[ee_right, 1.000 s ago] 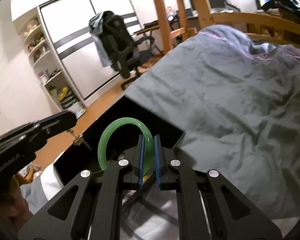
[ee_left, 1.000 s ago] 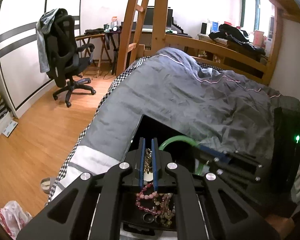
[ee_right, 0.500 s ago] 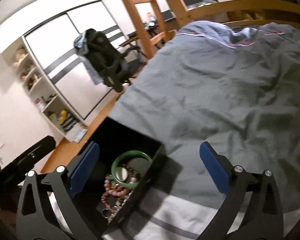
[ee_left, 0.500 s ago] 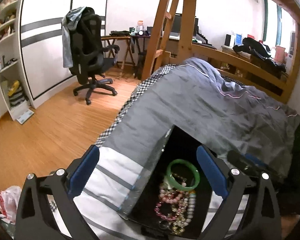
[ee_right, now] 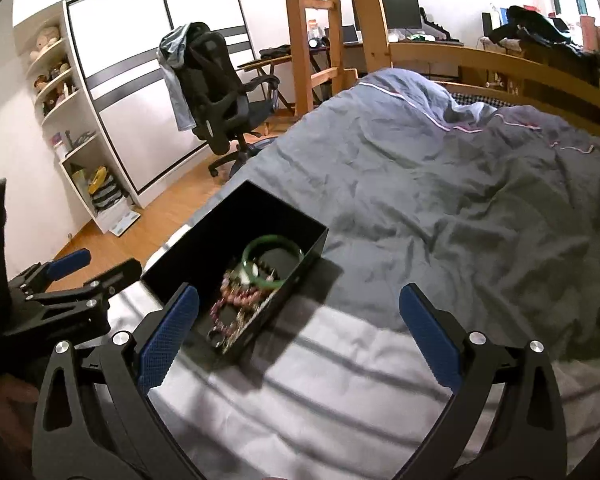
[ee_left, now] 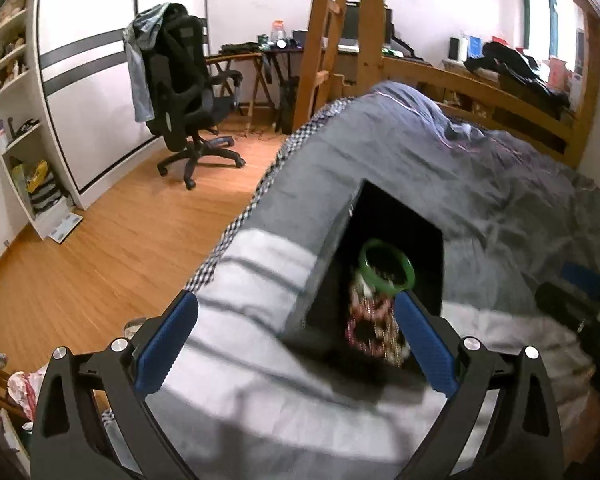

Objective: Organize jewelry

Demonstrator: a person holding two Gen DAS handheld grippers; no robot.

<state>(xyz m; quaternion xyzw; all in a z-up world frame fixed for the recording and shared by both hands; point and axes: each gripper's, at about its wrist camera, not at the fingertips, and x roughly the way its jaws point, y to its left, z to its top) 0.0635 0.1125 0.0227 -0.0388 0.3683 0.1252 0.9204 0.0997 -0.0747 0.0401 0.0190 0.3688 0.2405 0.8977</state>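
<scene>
Through the right wrist camera I see my right gripper (ee_right: pixel 299 334) spread wide, holding nothing, above the striped white end of the quilt (ee_right: pixel 460 200). Ahead and to its left sits the black box (ee_right: pixel 236 220) on the bed, open at the top. Inside lies the green bangle (ee_right: pixel 273 258) toward the far end, resting partly on a heap of pink beads (ee_right: pixel 236 300) and gold chain. A small ring (ee_right: pixel 214 336) lies at the near end.

My left gripper (ee_left: pixel 296 344) is also wide apart and empty. From its camera the box (ee_left: pixel 400 220) lies ahead and to the right, the right finger (ee_left: pixel 424 344) overlapping its near corner in view; I cannot tell whether they touch. The bangle (ee_left: pixel 386 266) shows on top of the blurred beads (ee_left: pixel 370 320). In the right camera the left gripper (ee_right: pixel 72 280) appears low at the left edge, just beside the box's near left side.

Beyond the bed stand an office chair (ee_right: pixel 216 92) with a garment draped over it, the wooden bunk frame (ee_right: pixel 300 40) and white shelves (ee_right: pixel 68 120).
</scene>
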